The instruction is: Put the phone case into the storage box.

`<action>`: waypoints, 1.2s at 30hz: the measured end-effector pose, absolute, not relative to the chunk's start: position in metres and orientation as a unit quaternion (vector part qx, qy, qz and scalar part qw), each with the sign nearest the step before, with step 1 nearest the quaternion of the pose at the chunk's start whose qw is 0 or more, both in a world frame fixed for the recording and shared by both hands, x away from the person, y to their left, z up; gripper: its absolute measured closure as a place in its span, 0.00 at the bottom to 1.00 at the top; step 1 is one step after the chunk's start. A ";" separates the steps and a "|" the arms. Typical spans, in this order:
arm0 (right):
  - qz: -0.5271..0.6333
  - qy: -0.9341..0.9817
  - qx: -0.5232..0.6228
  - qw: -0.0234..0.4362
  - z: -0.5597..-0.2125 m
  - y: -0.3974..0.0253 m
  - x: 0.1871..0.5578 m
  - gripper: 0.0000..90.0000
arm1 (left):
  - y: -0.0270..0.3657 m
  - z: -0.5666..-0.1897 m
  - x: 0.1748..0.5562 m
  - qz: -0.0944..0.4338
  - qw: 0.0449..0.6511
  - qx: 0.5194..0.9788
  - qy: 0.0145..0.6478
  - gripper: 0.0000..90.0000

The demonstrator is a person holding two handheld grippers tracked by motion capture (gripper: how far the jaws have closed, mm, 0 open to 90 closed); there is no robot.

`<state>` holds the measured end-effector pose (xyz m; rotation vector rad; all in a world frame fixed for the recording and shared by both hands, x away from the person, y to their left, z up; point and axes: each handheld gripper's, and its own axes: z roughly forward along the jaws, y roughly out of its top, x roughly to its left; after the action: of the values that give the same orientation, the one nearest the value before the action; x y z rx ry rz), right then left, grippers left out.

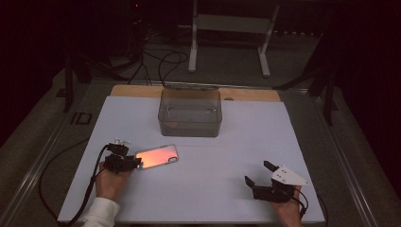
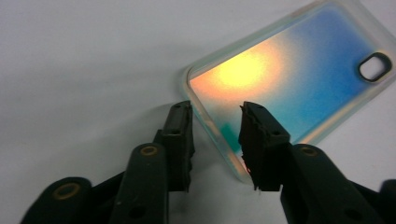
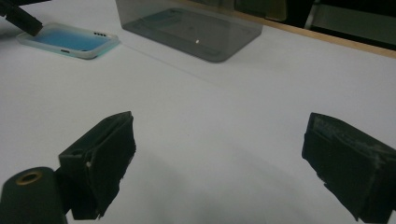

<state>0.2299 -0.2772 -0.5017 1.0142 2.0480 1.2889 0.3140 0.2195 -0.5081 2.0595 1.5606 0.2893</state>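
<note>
The left gripper lay low on the white table, its jaws slightly parted astride the near edge of the phone case, not clamped. The right gripper rested wide open, holding nothing, well apart.

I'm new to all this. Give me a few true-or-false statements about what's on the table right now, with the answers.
1. The left tool has its jaws around a corner of the phone case. True.
2. The phone case lies inside the clear plastic box. False: it lies on the white table cover, in front of the box.
3. The right tool holds something. False: its jaws stand wide apart, empty.
4. The case has a camera cutout. True.
</note>
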 end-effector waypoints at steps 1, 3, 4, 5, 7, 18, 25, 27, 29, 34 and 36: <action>0.474 0.755 0.374 0.256 -0.502 -0.277 0.230 0.11 | 0.219 -0.508 0.315 0.106 0.265 0.763 0.580 0.75; 0.473 0.755 0.374 0.256 -0.502 -0.277 0.230 0.11 | 0.219 -0.507 0.315 0.107 0.261 0.762 0.583 0.76; 0.473 0.755 0.374 0.256 -0.502 -0.277 0.230 0.11 | 0.218 -0.507 0.316 0.108 0.258 0.762 0.584 0.77; 0.472 0.756 0.374 0.257 -0.502 -0.277 0.230 0.11 | 0.218 -0.507 0.316 0.108 0.256 0.762 0.585 0.78; 0.471 0.756 0.374 0.257 -0.502 -0.277 0.230 0.11 | 0.217 -0.507 0.317 0.103 0.255 0.762 0.587 0.81; 0.469 0.760 0.371 0.255 -0.502 -0.276 0.230 0.11 | 0.214 -0.506 0.322 0.087 0.251 0.767 0.584 0.95; 0.469 0.761 0.371 0.253 -0.502 -0.276 0.230 0.11 | 0.211 -0.505 0.322 0.103 0.245 0.778 0.569 0.99; 0.470 0.760 0.371 0.253 -0.502 -0.276 0.230 0.11 | 0.212 -0.505 0.321 0.104 0.250 0.779 0.566 0.99; 0.470 0.760 0.371 0.253 -0.502 -0.276 0.230 0.11 | 0.212 -0.505 0.320 0.106 0.252 0.778 0.565 0.99; 0.470 0.760 0.371 0.253 -0.502 -0.277 0.231 0.11 | 0.214 -0.502 0.319 0.127 0.279 0.770 0.560 0.99; 0.469 0.761 0.370 0.252 -0.502 -0.277 0.231 0.11 | 0.214 -0.502 0.319 0.127 0.279 0.770 0.560 0.99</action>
<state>0.2308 -0.2767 -0.5023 1.0058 2.0701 1.2762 0.3189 0.2139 -0.5023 2.0648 1.5008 0.3401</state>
